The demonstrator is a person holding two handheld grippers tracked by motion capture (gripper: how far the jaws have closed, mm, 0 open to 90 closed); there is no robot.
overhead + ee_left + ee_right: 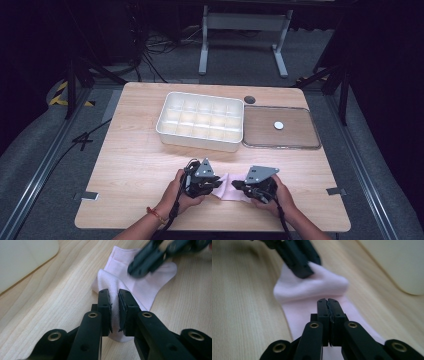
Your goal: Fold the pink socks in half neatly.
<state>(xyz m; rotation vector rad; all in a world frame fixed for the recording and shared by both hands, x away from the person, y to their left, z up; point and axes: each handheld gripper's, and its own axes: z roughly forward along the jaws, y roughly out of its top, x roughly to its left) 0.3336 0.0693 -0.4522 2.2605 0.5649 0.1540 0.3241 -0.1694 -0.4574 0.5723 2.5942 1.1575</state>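
Pinching the small pale pink fabric sock (229, 188) at the table's near edge: left gripper (114, 300) clamps a raised fold; right gripper (328, 305), jaws fully together, nips the sock's right end, probably keeping it taut for folding.

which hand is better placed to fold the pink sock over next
Probably left. The left hand-held gripper is shut on a raised fold of the pink sock, ready to carry it over. The right hand-held gripper is shut flat over the other end, suited to anchoring.
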